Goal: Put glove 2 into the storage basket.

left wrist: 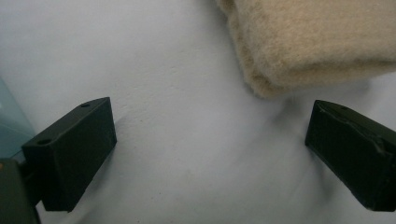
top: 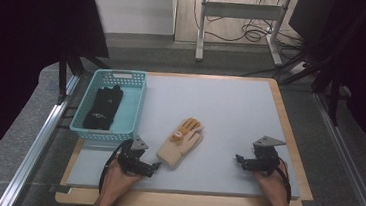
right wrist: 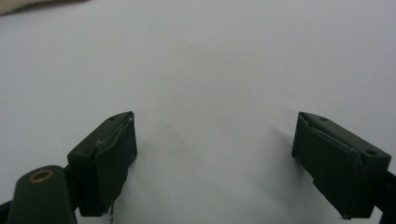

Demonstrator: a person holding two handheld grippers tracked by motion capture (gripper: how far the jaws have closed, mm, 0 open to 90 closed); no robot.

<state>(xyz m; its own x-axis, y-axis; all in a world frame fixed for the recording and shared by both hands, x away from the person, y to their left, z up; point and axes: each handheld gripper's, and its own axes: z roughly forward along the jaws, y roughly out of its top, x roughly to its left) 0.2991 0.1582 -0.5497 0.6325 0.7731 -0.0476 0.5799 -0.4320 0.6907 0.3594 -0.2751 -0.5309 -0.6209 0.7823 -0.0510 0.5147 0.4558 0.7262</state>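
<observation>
The left gripper (top: pixel 155 166) rests low over the grey table mat (top: pixel 230 117) with its jaws standing wide apart and nothing between them. Just ahead of its tips, a little toward its right jaw, lies the cuff end of the beige glove (top: pixel 181 142); in the left gripper view this fuzzy cuff (left wrist: pixel 308 42) is close but not yet touched. To the other side of this gripper, just beyond its left jaw, stands the light blue basket (top: pixel 132 109), and inside it a black glove (top: pixel 103 107) is already lying.

The right gripper (top: pixel 240 159) is well apart from the beige glove, on the far side of it from the left gripper. Its jaws are also fully spread and hold nothing; under them there is only bare mat (right wrist: pixel 210 70).

The step in hand seems to be taking the beige glove by its cuff, most likely to bring it into the basket beside the black one. To do it well, I think the left gripper should move forward and slightly to its right, so the cuff comes between both jaws, and it should stay low so the lower edge of the cloth is caught too. The cloth is soft and thick, so a deep bite on the folded cuff would hold better than a pinch at the edge. The lift should be high enough for the hanging fingers of the glove to pass over the basket wall.
</observation>
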